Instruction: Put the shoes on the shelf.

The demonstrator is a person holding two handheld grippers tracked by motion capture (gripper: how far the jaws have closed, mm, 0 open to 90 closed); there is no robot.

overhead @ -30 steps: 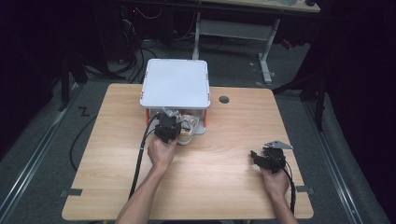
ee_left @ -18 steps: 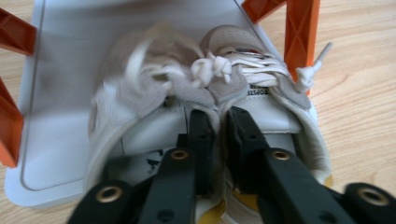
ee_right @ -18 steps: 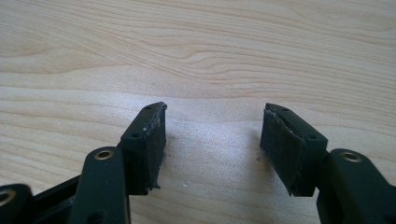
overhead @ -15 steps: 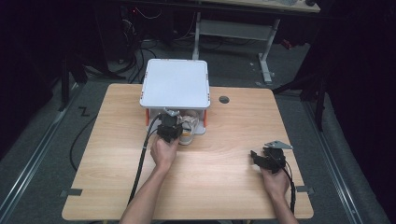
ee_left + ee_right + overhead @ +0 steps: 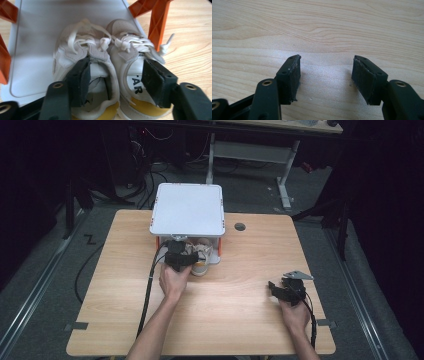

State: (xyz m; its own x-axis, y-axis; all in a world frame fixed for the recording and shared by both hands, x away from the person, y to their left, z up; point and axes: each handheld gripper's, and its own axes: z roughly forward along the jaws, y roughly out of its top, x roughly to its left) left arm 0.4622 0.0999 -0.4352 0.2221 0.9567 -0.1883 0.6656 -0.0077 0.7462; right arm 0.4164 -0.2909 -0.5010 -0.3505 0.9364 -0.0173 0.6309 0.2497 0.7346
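My left hand-held gripper (image 5: 116, 82) has just been opening its jaws, and they now stand well apart over the pair of white lace-up sneakers with yellow heel patches (image 5: 107, 62). One pad (image 5: 81, 80) sits inside the mouth of the left-hand shoe, the other (image 5: 155, 82) over the insole of the right-hand shoe, so the two inner heel walls lie between them (pinched together a moment ago, I judge). Neither pad looks pressed on the leather now, so I read this as a release: the pair has been delivered and let go.

The sneakers sit side by side, toes pointing away from me, on the white lower shelf (image 5: 37, 50) of the small rack with orange plastic legs (image 5: 156, 22) and a flat white top panel (image 5: 188, 210). Their heels overhang the front edge of that shelf slightly, above the light wooden worktop (image 5: 115, 285). In the high view the left hand-held gripper (image 5: 179, 257) hovers just at the rack's front opening, touching or nearly touching the heels.

My right hand-held gripper (image 5: 325, 75) rests low over bare worktop, well away from the rack, jaws wide and with nothing between them. Next, I would draw the left one straight back so the pads clear the heels without dragging the shoes off the shelf.
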